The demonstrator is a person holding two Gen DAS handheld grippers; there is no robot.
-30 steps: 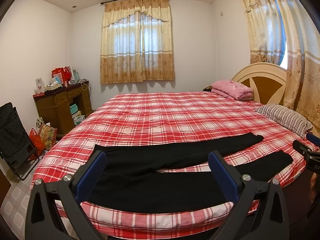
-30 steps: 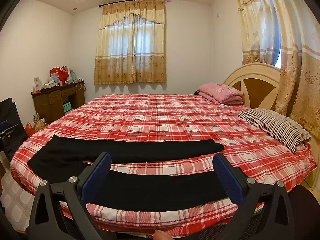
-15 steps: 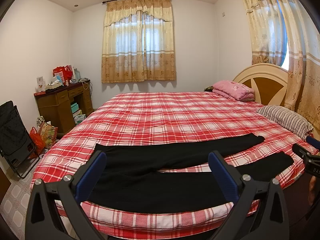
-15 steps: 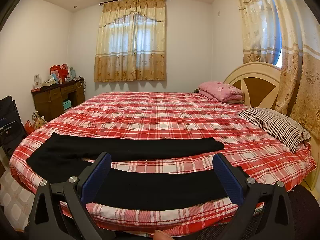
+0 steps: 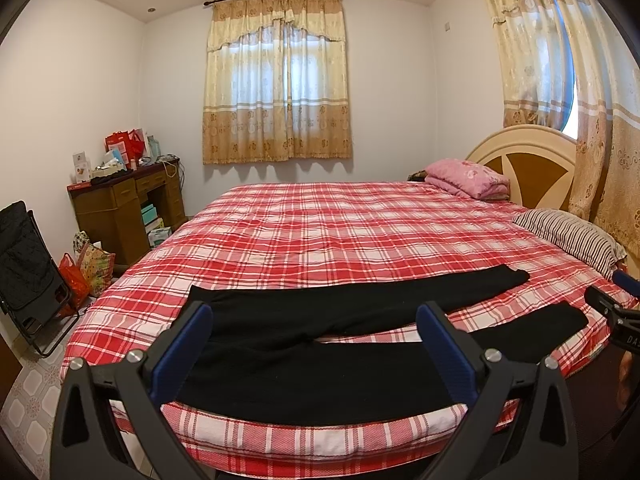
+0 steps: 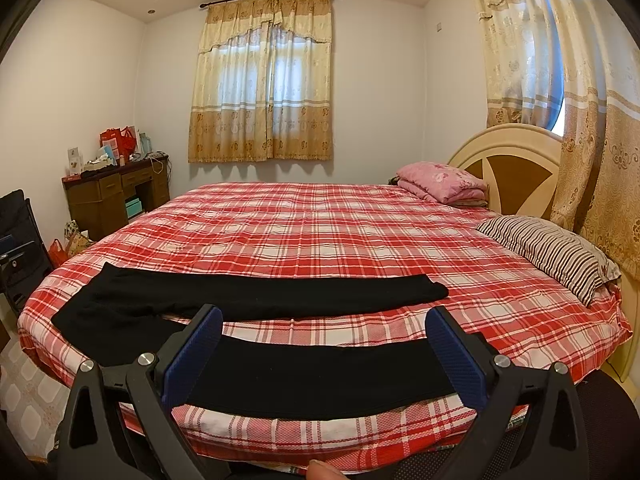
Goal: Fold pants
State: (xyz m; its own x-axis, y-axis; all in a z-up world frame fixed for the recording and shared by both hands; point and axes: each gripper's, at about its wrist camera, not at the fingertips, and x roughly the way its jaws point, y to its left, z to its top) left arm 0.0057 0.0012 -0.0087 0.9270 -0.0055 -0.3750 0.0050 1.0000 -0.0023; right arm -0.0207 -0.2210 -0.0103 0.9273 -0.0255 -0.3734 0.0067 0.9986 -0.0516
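Black pants (image 5: pixel 320 364) lie flat along the near edge of the bed (image 5: pixel 340 232), waist at the left, both legs spread apart and running right. The right wrist view shows the same pants (image 6: pixel 304 372) with the near leg closest to the camera. My left gripper (image 5: pixel 314 348) hovers open in front of the waist and upper legs, nothing between its blue pads. My right gripper (image 6: pixel 322 354) is open too, held before the near leg. The right gripper's tip (image 5: pixel 608 304) also shows at the left wrist view's right edge. Neither touches the cloth.
The bed wears a red plaid cover. A striped pillow (image 5: pixel 568 236) and a folded pink quilt (image 5: pixel 468 178) sit by the headboard at right. A wooden desk (image 5: pixel 120 208), bags (image 5: pixel 86 268) and a black folding chair (image 5: pixel 28 264) stand left of the bed.
Both views have shifted only slightly; the grippers stay open and the pants have not moved.
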